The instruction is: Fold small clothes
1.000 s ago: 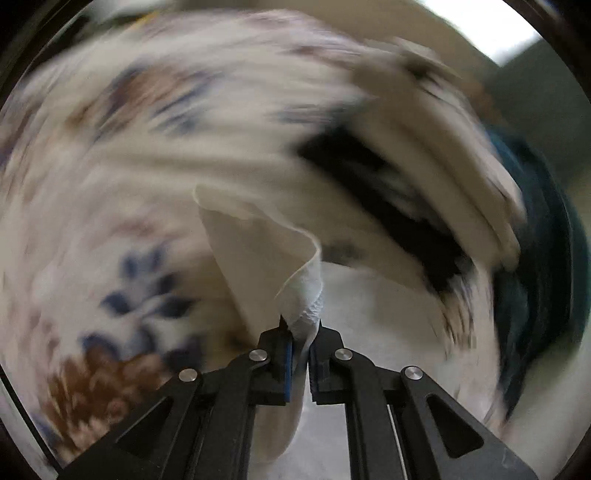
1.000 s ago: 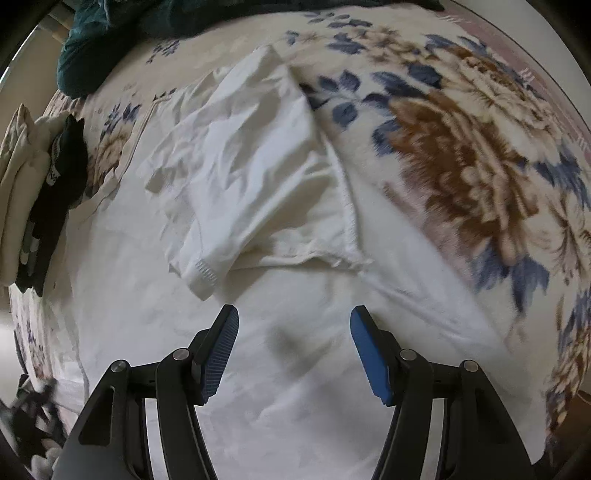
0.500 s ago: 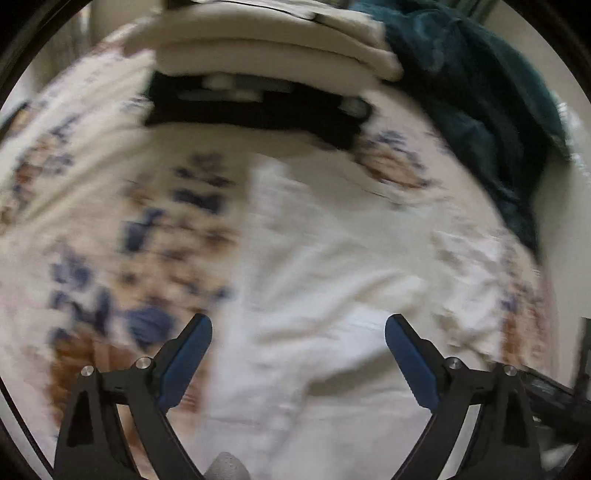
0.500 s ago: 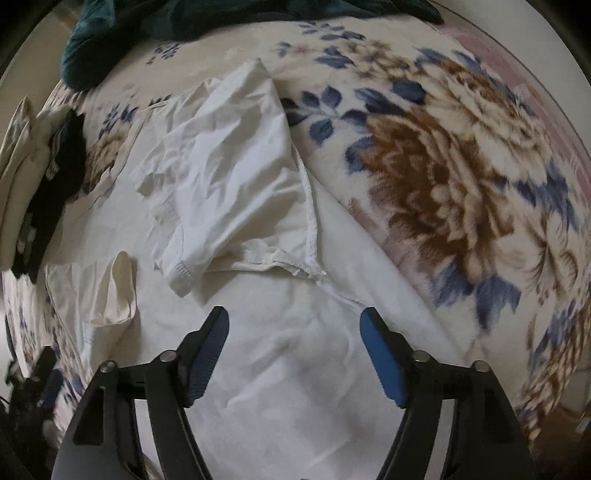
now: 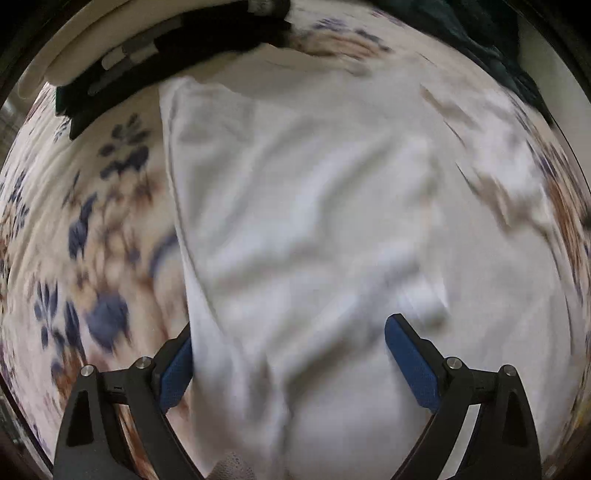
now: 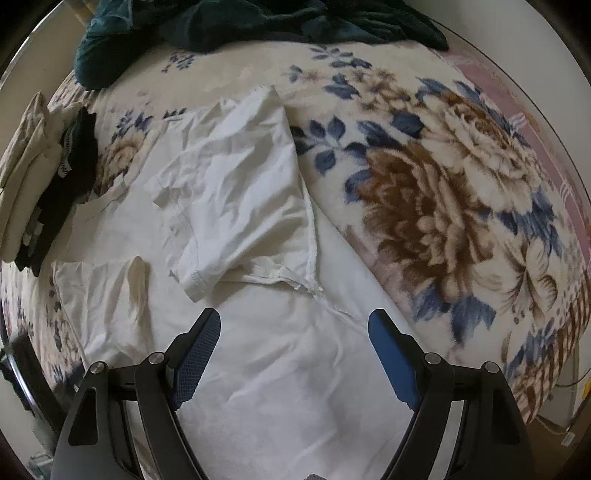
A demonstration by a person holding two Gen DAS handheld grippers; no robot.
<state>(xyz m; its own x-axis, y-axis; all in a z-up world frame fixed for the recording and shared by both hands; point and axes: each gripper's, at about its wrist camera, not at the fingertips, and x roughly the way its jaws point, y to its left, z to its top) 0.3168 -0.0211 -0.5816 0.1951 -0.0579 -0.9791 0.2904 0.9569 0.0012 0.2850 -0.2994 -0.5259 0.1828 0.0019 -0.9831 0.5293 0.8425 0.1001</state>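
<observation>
Left wrist view motion-blurred, white garment (image 5: 303, 229) cut off below, folded pile (image 6: 33, 177) cropped at edge

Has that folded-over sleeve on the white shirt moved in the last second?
Yes. In the right wrist view the sleeve sits lower and farther right, away from the folded pile at the left edge.

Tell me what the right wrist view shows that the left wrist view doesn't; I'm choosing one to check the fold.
Right wrist only: the big brown flower on the blanket, the pink border stripe, and the sleeve folded onto the white cotton T-shirt, all sharp. Left wrist only: nothing extra; it is blurred, with the left tool open over the cloth. Both: shirt, floral blanket, dark teal fabric, folded cream and black stack.
</observation>
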